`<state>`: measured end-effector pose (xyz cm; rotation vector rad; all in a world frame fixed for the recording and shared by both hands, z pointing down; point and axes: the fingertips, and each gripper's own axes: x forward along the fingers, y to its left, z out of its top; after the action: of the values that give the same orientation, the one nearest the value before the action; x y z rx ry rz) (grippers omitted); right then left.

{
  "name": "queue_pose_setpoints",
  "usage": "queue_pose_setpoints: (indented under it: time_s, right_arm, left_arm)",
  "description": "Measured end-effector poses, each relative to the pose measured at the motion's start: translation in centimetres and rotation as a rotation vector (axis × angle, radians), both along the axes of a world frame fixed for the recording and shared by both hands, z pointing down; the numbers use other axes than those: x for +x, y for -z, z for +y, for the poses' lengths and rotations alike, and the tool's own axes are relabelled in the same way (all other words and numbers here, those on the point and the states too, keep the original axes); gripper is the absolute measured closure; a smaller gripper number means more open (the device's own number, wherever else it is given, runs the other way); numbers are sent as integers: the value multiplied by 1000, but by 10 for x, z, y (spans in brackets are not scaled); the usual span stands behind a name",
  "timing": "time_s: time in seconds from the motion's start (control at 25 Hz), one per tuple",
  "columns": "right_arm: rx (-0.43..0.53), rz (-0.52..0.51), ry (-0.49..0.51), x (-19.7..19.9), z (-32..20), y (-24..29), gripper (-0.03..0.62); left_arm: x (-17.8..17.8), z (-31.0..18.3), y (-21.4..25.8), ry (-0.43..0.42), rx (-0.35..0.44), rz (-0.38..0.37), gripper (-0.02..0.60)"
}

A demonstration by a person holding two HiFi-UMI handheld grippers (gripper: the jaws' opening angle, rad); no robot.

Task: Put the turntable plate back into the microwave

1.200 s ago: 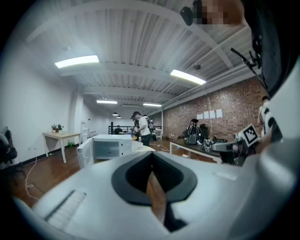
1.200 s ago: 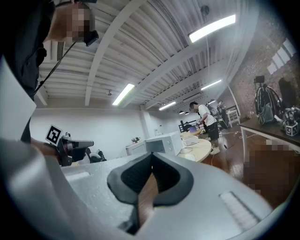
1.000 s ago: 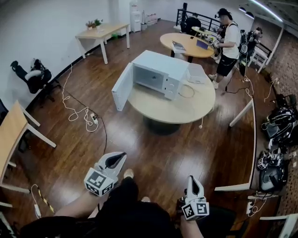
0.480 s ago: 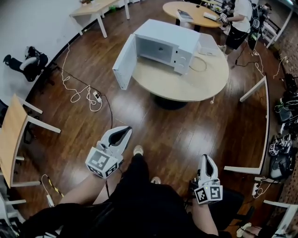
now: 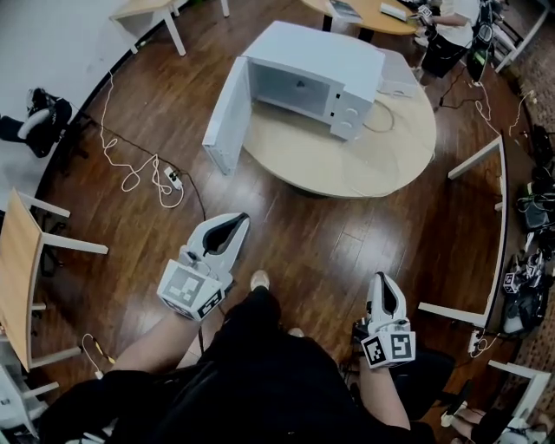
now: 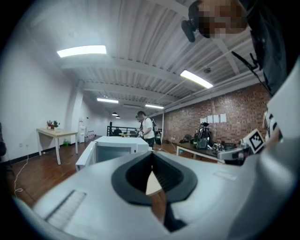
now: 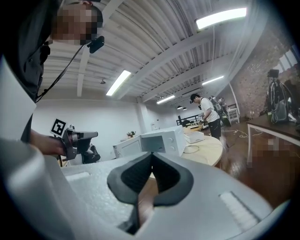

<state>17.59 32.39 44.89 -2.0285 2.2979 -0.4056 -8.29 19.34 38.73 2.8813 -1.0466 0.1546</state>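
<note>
The white microwave (image 5: 312,65) stands on a round wooden table (image 5: 347,169), its door (image 5: 224,117) swung wide open to the left and its cavity facing me. No turntable plate shows in any view. My left gripper (image 5: 232,224) and right gripper (image 5: 381,282) are held low over the wood floor, well short of the table, both pointing toward it. Both are shut, with nothing between their jaws. The left gripper view shows the microwave (image 6: 115,147) ahead, beyond the shut left gripper (image 6: 151,158). The right gripper view shows the microwave (image 7: 159,139) past the shut right gripper (image 7: 151,158).
A power strip with white cable (image 5: 169,178) lies on the floor to the left. A wooden desk (image 5: 13,260) stands at far left, white rails (image 5: 475,160) and floor gear (image 5: 529,286) at right. A person (image 5: 438,22) stands by another round table behind.
I have walked toward the table: the microwave and table sit nearer and larger in the head view. Both grippers came forward with me and stayed shut.
</note>
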Motion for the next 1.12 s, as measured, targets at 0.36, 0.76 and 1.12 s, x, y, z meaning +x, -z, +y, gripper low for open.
queue_pose_setpoints:
  time_s: [0.36,0.76,1.12]
  right_arm:
    - [-7,50,8,-44,-81,2,594]
    - [17,100,-33,-64,-115,20,594]
    - [6,87,-63,-50,-126,12,594]
  left_arm:
    - [-31,-67,1,-8,-39,52,583]
    - [-40,-128,34,-54,-11,145,583]
    - [-6,-134,57,-132,24,161,583]
